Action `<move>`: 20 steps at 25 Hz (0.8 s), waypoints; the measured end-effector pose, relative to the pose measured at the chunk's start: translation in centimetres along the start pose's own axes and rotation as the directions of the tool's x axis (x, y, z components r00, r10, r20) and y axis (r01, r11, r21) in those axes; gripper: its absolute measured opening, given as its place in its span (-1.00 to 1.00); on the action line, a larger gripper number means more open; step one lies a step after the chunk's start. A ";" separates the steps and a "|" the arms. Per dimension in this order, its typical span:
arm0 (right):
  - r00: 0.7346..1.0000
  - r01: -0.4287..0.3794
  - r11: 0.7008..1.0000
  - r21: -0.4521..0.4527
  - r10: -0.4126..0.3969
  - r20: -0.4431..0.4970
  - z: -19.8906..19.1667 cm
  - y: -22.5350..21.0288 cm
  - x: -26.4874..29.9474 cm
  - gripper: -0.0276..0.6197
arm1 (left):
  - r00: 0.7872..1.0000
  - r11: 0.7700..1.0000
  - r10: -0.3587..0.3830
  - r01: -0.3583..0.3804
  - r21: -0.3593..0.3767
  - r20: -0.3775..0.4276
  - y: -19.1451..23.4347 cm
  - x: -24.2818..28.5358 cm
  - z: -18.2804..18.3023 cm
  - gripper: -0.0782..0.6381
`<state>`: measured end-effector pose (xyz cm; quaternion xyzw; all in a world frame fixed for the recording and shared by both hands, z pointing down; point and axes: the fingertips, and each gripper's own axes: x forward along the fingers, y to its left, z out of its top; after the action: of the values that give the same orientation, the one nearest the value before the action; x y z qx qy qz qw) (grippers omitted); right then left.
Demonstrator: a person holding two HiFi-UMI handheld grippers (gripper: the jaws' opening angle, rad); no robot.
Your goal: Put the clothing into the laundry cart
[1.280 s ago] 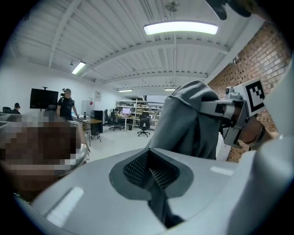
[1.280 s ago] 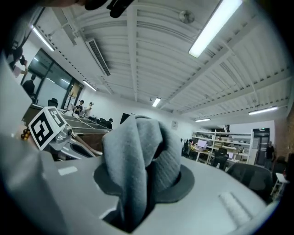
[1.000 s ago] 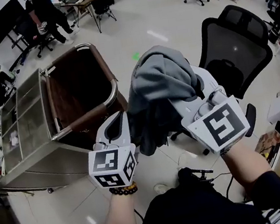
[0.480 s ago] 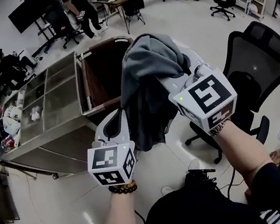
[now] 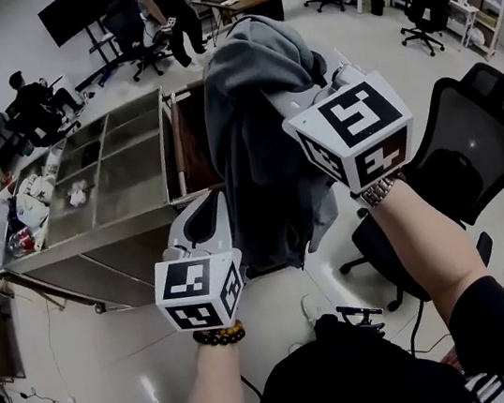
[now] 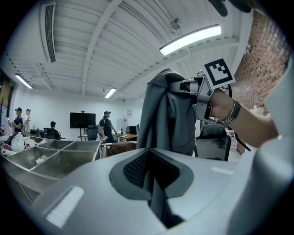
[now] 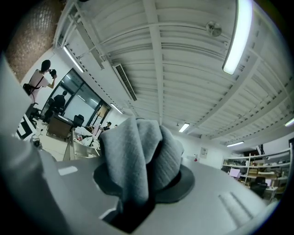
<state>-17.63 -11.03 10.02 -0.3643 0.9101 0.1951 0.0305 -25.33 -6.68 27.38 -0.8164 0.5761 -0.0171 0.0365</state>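
Left tool (image 5: pixel 213 209), pinching the lower hem, and right tool (image 5: pixel 290 95), clamped on the top bunch, have carried the grey garment (image 5: pixel 256 138) higher and closer to the laundry cart (image 5: pixel 115 265), now at its 10 o'clock, so the drop appears near; no legible writing, only square markers (image 5: pixel 350 128).

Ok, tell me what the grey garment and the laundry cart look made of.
The grey garment looks like soft knit fabric, perhaps cotton jersey or fleece, with a matte finish. It drapes and bunches in thick folds. The laundry cart looks like bare sheet metal, likely stainless steel, judging by its dull brushed sheen. Its deep bin looks brown inside, but the material there is unclear.
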 end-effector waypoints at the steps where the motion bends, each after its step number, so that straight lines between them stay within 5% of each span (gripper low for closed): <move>1: 1.000 -0.006 1.000 0.003 0.006 0.002 0.1 -0.3 0.6 -0.53 | 1.000 1.000 0.009 -0.009 0.001 -0.002 0.3 0.3 0.2 -0.77; 9: 0.997 -0.070 0.997 0.021 0.071 -0.019 -3.3 -2.7 6.5 -0.53 | 0.998 0.998 0.065 -0.065 0.017 0.000 2.3 4.5 0.9 -0.77; 20: 0.962 -0.157 0.982 0.109 0.176 -0.207 -19.0 -2.5 16.2 -0.49 | 0.994 0.995 0.102 -0.102 -0.004 -0.036 7.8 10.8 -4.2 -0.77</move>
<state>-26.18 -30.43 23.50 -0.3037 0.9434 0.1145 -0.0683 -29.30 -19.65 30.84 -0.7855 0.6177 -0.0283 0.0248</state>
